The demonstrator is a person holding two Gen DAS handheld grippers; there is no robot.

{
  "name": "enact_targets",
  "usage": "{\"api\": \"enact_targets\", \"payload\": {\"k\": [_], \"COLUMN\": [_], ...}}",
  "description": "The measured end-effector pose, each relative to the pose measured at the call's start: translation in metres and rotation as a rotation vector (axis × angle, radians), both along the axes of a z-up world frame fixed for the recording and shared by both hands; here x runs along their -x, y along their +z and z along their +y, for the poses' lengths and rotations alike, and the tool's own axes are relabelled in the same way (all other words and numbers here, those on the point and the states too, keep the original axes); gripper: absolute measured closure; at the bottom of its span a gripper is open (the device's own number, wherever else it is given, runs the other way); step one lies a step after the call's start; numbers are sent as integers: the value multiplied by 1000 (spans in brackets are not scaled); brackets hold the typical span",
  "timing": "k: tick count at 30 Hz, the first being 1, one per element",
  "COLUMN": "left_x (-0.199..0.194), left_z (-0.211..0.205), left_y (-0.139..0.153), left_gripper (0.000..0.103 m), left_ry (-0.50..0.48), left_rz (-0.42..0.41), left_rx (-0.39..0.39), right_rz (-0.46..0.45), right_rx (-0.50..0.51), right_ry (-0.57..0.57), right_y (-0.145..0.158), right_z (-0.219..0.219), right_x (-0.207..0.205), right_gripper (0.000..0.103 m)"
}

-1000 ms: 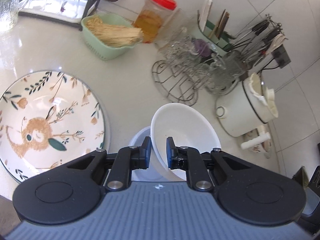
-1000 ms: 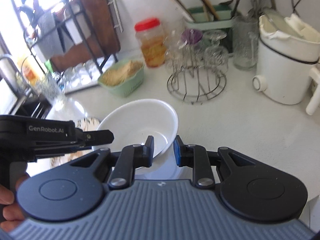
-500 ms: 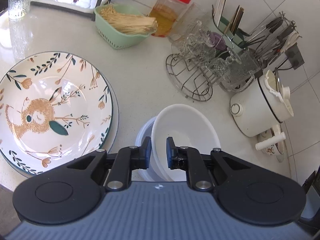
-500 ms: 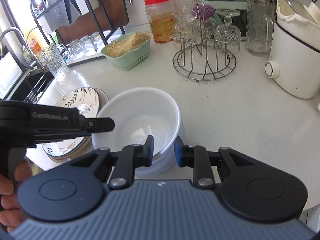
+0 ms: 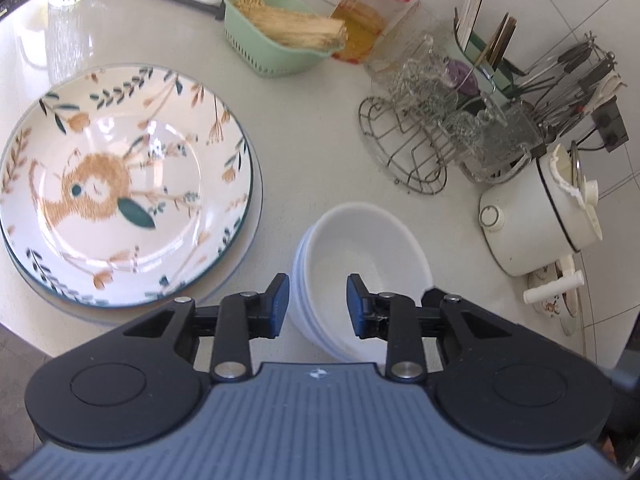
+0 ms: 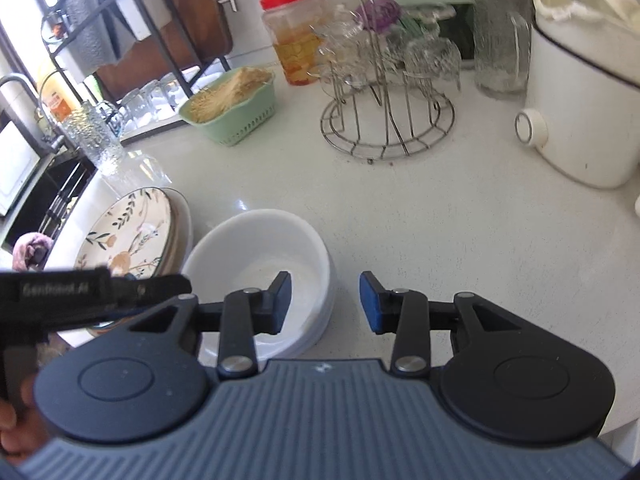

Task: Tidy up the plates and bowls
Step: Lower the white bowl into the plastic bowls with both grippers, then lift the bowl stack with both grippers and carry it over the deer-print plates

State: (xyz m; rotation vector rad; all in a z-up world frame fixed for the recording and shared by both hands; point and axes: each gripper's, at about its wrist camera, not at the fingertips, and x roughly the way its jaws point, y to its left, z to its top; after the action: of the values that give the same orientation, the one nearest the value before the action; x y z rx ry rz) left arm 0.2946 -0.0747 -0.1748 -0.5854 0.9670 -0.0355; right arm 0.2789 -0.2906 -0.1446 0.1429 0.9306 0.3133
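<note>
Bowl's down, both grips letting go!
Your left hand-held gripper (image 5: 313, 300) and right hand-held gripper (image 6: 324, 302) are opening, pads off the white bowl (image 5: 362, 264), nested on its stack on the counter (image 5: 312, 152) beside the floral plates (image 5: 120, 184). Pull back crooked and a finger could snag the rim, tipping the stack.
</note>
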Motion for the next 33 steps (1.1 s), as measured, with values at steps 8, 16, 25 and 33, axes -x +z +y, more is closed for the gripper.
{"api": "enact_targets", "payload": {"k": [8, 16, 25, 33], "left_x": [-1, -9, -10, -10], "left_z": [-6, -6, 2, 28], "left_y": [-26, -34, -21, 17], "left_gripper": [68, 68, 72, 72], "left_ry": [5, 14, -17, -98], "left_rz": [48, 27, 41, 26], "left_rx": [38, 58, 57, 60], "right_rz": [65, 124, 123, 106], "right_rx": [-46, -79, -36, -65], "right_ry": [-14, -49, -32, -130], "right_y": [-18, -32, -18, 15], "right_z": [0, 4, 15, 35], "right_x": [-8, -14, -12, 6], "right_gripper": [62, 78, 83, 83]}}
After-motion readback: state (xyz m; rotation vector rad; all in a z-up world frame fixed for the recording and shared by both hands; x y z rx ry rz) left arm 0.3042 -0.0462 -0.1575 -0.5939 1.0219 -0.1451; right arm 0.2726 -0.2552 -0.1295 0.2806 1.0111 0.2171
